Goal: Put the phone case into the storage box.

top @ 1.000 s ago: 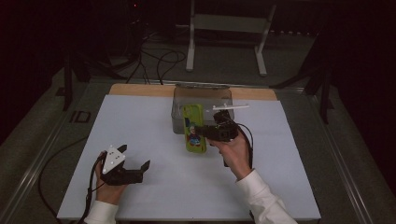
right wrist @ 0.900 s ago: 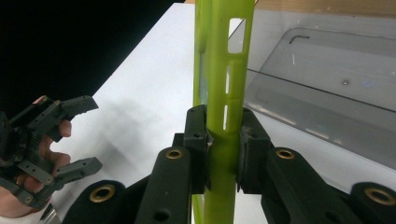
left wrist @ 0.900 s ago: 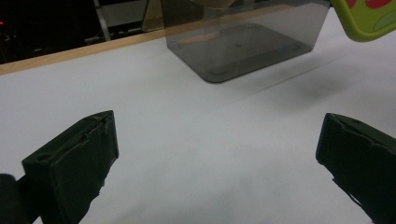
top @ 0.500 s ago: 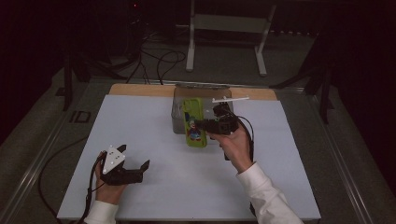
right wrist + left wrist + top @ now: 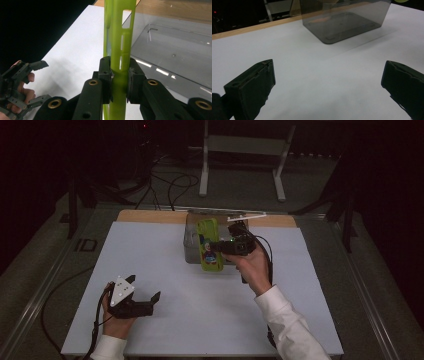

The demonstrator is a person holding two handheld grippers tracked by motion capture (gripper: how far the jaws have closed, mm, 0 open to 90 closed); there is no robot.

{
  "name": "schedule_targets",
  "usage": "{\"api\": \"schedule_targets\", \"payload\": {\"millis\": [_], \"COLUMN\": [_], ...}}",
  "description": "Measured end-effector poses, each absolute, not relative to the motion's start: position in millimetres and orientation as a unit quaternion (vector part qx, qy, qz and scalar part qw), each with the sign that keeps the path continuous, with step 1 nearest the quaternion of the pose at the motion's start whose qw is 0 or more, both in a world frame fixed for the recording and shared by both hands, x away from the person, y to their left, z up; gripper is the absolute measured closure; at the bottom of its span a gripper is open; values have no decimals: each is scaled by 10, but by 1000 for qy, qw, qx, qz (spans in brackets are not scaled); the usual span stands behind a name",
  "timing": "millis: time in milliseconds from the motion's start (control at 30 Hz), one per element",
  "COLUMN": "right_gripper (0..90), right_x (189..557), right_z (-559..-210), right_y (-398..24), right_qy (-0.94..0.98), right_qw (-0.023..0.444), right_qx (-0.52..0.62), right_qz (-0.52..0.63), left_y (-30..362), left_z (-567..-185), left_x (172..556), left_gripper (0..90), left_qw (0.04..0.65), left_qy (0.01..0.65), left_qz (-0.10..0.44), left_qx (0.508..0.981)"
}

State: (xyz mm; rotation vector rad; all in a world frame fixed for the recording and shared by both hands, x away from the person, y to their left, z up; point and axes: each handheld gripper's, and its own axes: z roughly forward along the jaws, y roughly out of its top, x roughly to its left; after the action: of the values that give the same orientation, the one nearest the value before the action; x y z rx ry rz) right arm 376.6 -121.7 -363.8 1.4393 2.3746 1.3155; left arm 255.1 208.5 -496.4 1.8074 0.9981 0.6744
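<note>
Right hand-held gripper point(image 5: 218, 246), jaws clamped on the edge of a green case point(image 5: 119, 47), has carried it from the surface up and forward; the case now hangs over the near rim of the clear bin point(image 5: 192, 251), likely for dropping in. Left hand-held gripper point(image 5: 148, 301) stays wide apart, idle on the surface point(image 5: 165, 270).

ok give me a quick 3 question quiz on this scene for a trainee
1. True or false: the right gripper is shut on the green case.
2. Are the left gripper jaws open or shut?
3. The clear bin sits on: A) the floor B) the white table C) a shelf

Key:
1. True; both jaws press its edges.
2. Open, holding nothing.
3. B
</note>
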Motion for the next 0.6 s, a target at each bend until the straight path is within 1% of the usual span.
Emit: {"api": "schedule_targets", "payload": {"millis": [600], "right_gripper": [776], "right_x": [3942], "right_z": [-3533], "right_y": [-1270], "right_qy": [774], "right_qw": [39], "right_qx": [474], "right_qz": [417], "left_y": [2090], "left_z": [-4963], "left_x": [2552], "left_gripper": [0], "left_qw": [464], "left_qy": [408], "left_qz": [275], "left_qx": [736]}}
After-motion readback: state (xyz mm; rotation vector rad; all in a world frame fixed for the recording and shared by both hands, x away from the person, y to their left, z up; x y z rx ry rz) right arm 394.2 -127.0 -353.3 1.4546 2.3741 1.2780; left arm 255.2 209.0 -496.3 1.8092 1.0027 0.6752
